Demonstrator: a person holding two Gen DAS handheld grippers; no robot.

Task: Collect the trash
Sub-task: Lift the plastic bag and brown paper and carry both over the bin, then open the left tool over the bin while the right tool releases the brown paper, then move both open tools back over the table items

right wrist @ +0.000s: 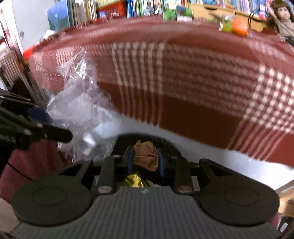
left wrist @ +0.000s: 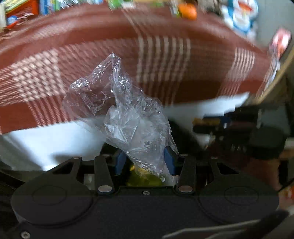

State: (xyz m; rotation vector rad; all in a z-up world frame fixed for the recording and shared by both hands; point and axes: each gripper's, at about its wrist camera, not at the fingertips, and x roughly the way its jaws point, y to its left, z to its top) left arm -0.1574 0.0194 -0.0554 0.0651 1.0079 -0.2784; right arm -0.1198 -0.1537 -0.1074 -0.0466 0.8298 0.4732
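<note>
Between our left gripper's blue pads we clasp a crumpled clear plastic bag, which stands up and fans out ahead of the fingers; the pads press on its gathered lower end. Under that gripper, close to its body, something yellow-green shows through the gap, too hidden to name. Ahead lies a white surface, and beyond it a red cloth with white checks and stripes, blurred. To the right of the left gripper we see the dark shape of our right gripper, also blurred.

Our right gripper is clenched on a crumpled brown paper wad, held tight between its two blue pads. Just below the wad, nearer the gripper body, a bit of shiny gold foil is visible in a dark opening; we cannot tell what holds it. To the left of this gripper the plastic bag rises beside the black fingers of the left gripper. Ahead, the same white surface meets the checked red cloth. At the far edge of the cloth sit an orange ball and small green objects, with shelves of books behind and a doll at far right.
</note>
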